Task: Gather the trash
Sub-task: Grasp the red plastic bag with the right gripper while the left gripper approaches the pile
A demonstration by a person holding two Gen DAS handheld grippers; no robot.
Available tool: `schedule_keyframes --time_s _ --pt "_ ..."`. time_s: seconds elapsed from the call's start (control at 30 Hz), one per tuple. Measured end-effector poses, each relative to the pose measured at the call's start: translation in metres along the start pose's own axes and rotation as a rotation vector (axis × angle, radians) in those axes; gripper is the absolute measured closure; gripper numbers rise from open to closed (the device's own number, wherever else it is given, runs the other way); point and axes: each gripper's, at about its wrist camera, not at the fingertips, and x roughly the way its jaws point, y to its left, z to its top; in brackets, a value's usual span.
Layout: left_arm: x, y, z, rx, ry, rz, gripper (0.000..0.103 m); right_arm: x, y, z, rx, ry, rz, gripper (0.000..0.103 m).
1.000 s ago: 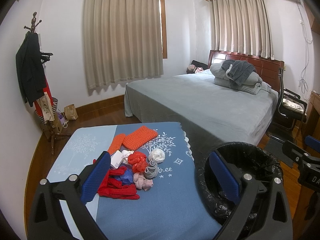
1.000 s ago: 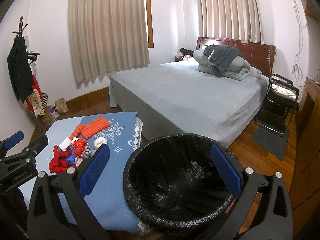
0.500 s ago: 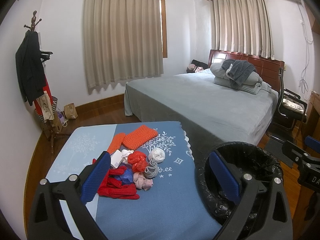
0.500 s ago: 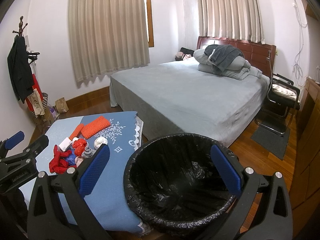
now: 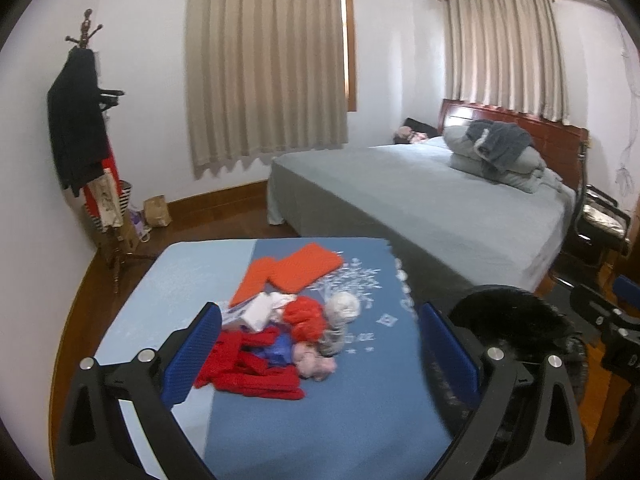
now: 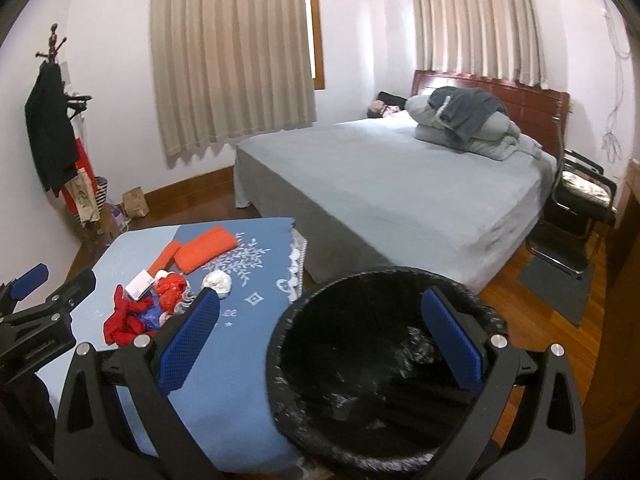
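Trash (image 5: 280,340) sits heaped on the tabletop (image 5: 320,412) as the left gripper (image 5: 320,356), jaws wide and empty, has edged closer, likely starting collection.

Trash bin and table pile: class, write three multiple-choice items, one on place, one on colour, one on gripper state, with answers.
1. Where is the trash bin?
A. on the bed
B. beside the table's right edge
C. under the coat rack

2. What colour is the bin's liner?
A. black
B. white
C. green

3. How are both grippers?
A. shut on paper
B. shut, empty
C. open, empty

Answers: 1 B, it sits off the blue table edge; 2 A, black plastic lines it; 3 C, the left gripper and right gripper are spread, holding nothing.
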Motion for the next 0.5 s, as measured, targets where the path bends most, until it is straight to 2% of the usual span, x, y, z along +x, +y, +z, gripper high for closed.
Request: schedule_keyframes --time_s 0.33,0.5 --pt "0.046 0.062 -0.019 -0.036 0.053 0.104 0.006 0.065 0.047 -0.002 -0.023 0.044 0.119 0.005" --pt "0.065 0.080 -0.030 -0.014 0.054 0.146 0.006 0.101 0.072 -0.006 -0.043 0.071 0.157 0.005"
